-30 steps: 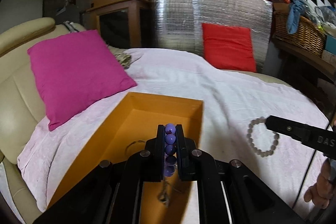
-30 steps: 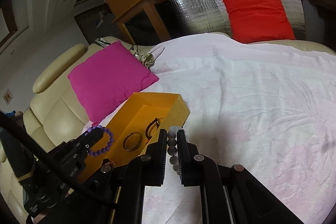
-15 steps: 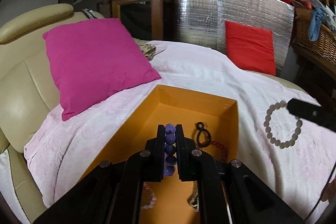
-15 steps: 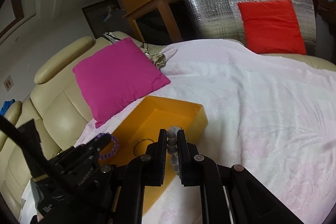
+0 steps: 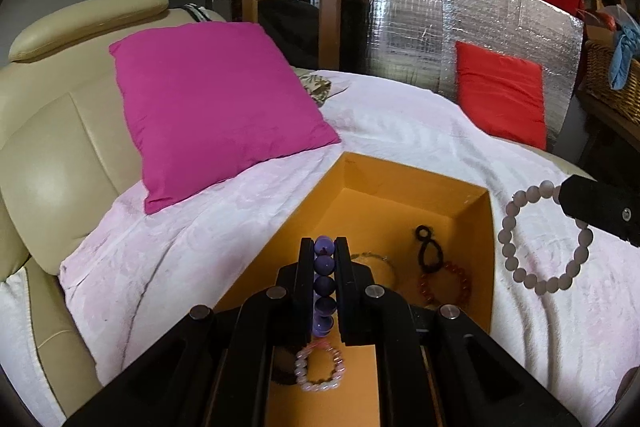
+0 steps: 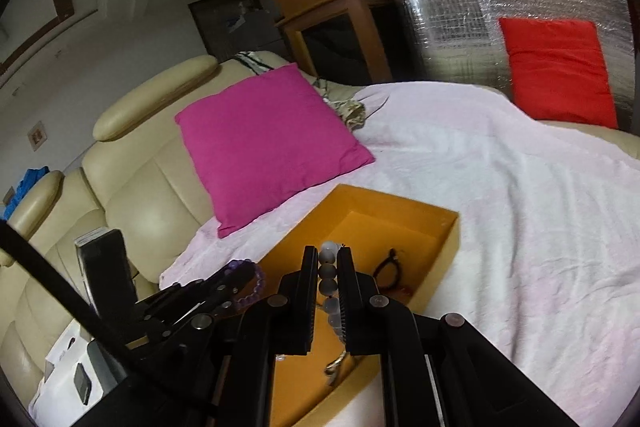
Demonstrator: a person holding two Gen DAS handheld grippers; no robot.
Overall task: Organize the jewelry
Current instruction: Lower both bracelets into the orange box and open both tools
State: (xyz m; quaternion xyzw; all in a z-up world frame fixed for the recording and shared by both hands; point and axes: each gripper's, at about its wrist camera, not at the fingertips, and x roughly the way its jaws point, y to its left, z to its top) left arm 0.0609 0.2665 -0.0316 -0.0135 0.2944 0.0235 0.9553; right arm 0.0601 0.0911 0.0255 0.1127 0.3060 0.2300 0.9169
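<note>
My left gripper (image 5: 325, 247) is shut on a purple bead bracelet (image 5: 325, 267), held over the open orange box (image 5: 400, 183) on the blanket. In the box lie a black cord loop (image 5: 428, 251), a red bead bracelet (image 5: 444, 283), a pink bead bracelet (image 5: 320, 367) and a thin bangle. My right gripper (image 6: 328, 255) is shut on a grey bead bracelet (image 6: 330, 279), which hangs just right of the box's right wall (image 5: 520, 267). In the right wrist view, the left gripper (image 6: 224, 283) with the purple bracelet (image 6: 256, 283) sits at the box's left edge (image 6: 452, 239).
A pale pink blanket (image 5: 400, 123) covers the cream sofa (image 5: 52, 147). A magenta cushion (image 5: 216, 107) leans behind the box on the left. A red cushion (image 5: 500, 95) rests against a silver foil panel (image 5: 420, 27). A wicker basket (image 5: 612, 83) stands at far right.
Both grippers have moved left towards the box while keeping their bracelets. The left one is now above the box's inside, and more jewelry in it shows. The grey bracelet is closer to the box.
</note>
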